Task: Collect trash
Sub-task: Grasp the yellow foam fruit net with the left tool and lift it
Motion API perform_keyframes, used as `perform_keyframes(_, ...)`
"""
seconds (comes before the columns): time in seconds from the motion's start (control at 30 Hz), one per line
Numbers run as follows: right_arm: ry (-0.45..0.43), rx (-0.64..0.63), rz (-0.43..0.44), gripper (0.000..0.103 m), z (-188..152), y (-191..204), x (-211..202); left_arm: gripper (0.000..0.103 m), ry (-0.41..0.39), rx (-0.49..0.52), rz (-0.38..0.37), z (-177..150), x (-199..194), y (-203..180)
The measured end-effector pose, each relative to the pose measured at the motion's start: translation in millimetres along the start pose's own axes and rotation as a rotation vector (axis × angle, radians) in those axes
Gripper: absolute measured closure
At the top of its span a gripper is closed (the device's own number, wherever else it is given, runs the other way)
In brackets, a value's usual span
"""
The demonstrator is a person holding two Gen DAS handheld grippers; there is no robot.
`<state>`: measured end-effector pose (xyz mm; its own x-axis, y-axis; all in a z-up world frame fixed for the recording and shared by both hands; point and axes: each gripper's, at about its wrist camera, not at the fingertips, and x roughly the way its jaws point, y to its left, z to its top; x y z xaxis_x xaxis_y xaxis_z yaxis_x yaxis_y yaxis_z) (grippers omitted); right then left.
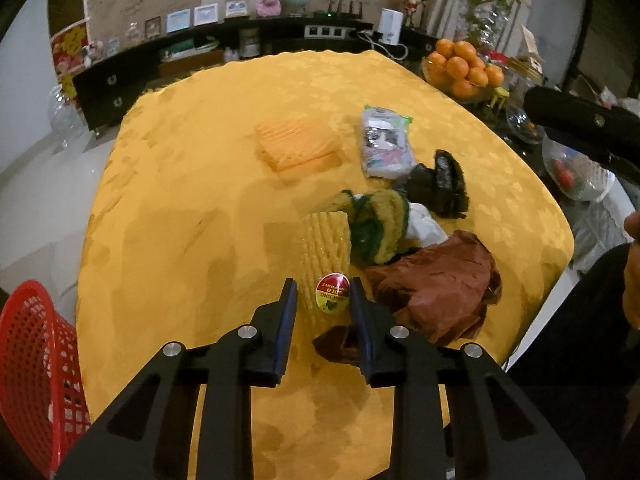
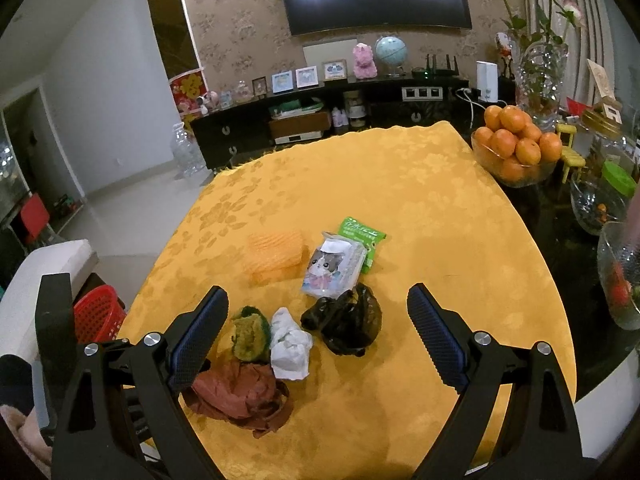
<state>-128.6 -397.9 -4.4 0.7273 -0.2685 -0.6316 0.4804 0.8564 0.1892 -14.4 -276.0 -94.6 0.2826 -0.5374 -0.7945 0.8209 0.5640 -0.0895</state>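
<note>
Trash lies on a yellow tablecloth (image 1: 180,240). My left gripper (image 1: 323,286) is open, its fingertips on either side of the red-and-yellow sticker on a yellow foam net (image 1: 324,252). Beside it lie a crumpled brown bag (image 1: 436,292), a green-yellow scrubber (image 1: 376,224), white tissue (image 1: 426,226), a black bag (image 1: 444,184) and a cat-print wrapper (image 1: 386,142). My right gripper (image 2: 318,300) is open wide and empty, hovering above the tissue (image 2: 290,344), the black bag (image 2: 348,320), the scrubber (image 2: 248,332) and the brown bag (image 2: 240,396).
A red basket (image 1: 36,360) stands off the table's left edge; it also shows in the right wrist view (image 2: 98,316). An orange foam pad (image 1: 298,144) lies mid-table. A bowl of oranges (image 2: 516,148) and glass jars (image 2: 620,276) stand at the right.
</note>
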Motion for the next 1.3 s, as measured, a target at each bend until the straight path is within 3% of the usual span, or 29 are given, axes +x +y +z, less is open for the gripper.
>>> perform_keyframes(0.33,0.035,0.053,0.009,0.015,-2,-9,8,0.077,-0.018,-0.108,0.036,-4,-12,33)
perform_keyframes(0.47,0.040,0.040,0.015,0.015,-3,-6,9,0.077,-0.023,-0.136,0.005,-4,-16,39)
perform_keyframes(0.57,0.043,0.030,0.020,0.015,-3,-4,9,0.064,-0.019,-0.150,-0.010,-3,-12,40)
perform_keyframes(0.73,0.047,0.025,0.022,0.015,-3,-2,10,0.051,-0.025,-0.167,-0.031,3,-7,41)
perform_keyframes(0.87,0.049,0.026,0.022,0.015,-3,-2,11,0.049,-0.056,-0.162,-0.038,19,-9,43)
perform_keyframes(1.0,0.055,0.023,0.021,0.015,-6,-1,12,0.049,-0.034,-0.169,-0.026,26,4,52)
perform_keyframes(1.17,0.065,0.022,0.020,0.015,-7,0,15,0.049,0.036,-0.095,-0.072,21,23,38)
perform_keyframes(1.3,0.071,0.013,0.023,0.015,-7,3,17,0.052,0.063,-0.010,-0.046,15,31,23)
